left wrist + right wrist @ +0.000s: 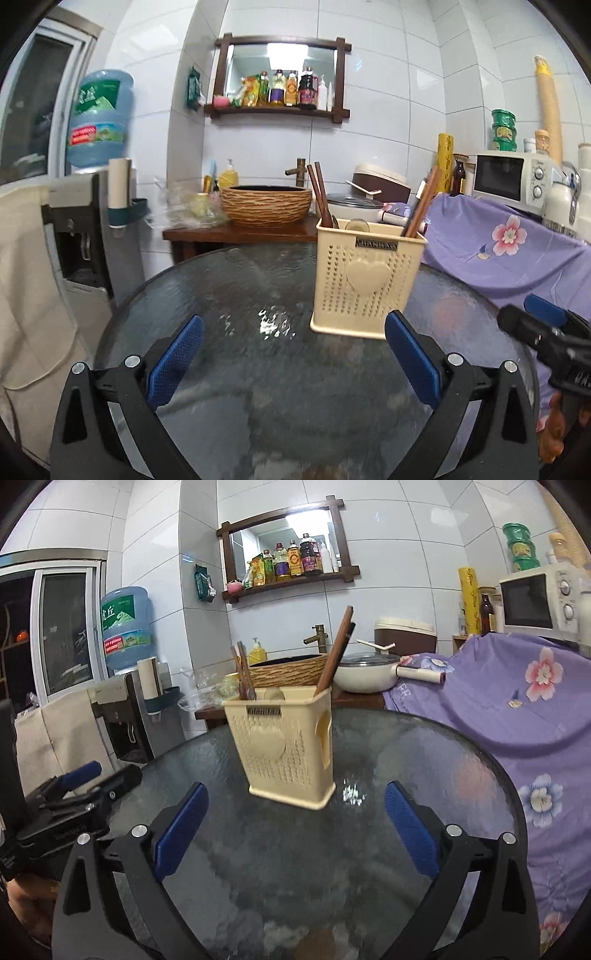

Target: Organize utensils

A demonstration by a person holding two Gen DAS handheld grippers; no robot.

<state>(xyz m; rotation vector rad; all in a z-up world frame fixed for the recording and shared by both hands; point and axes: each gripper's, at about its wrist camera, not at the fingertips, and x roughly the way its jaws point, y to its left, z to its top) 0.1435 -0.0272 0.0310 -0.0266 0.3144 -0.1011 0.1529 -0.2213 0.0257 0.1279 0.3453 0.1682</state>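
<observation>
A cream perforated utensil holder (365,280) stands upright on the round glass table (236,332). It also shows in the right wrist view (288,746). Brown chopsticks (319,195) lean in its left side and more chopsticks (423,206) in its right side; a spoon bowl peeks over the rim. My left gripper (293,354) is open and empty, just in front of the holder. My right gripper (295,827) is open and empty, also just in front of the holder. Each gripper shows at the edge of the other's view.
A purple floral cloth (517,709) covers furniture to the right of the table. Behind are a woven basin (266,203), a white pot (365,675), a microwave (513,177) and a water dispenser (96,122) at the left.
</observation>
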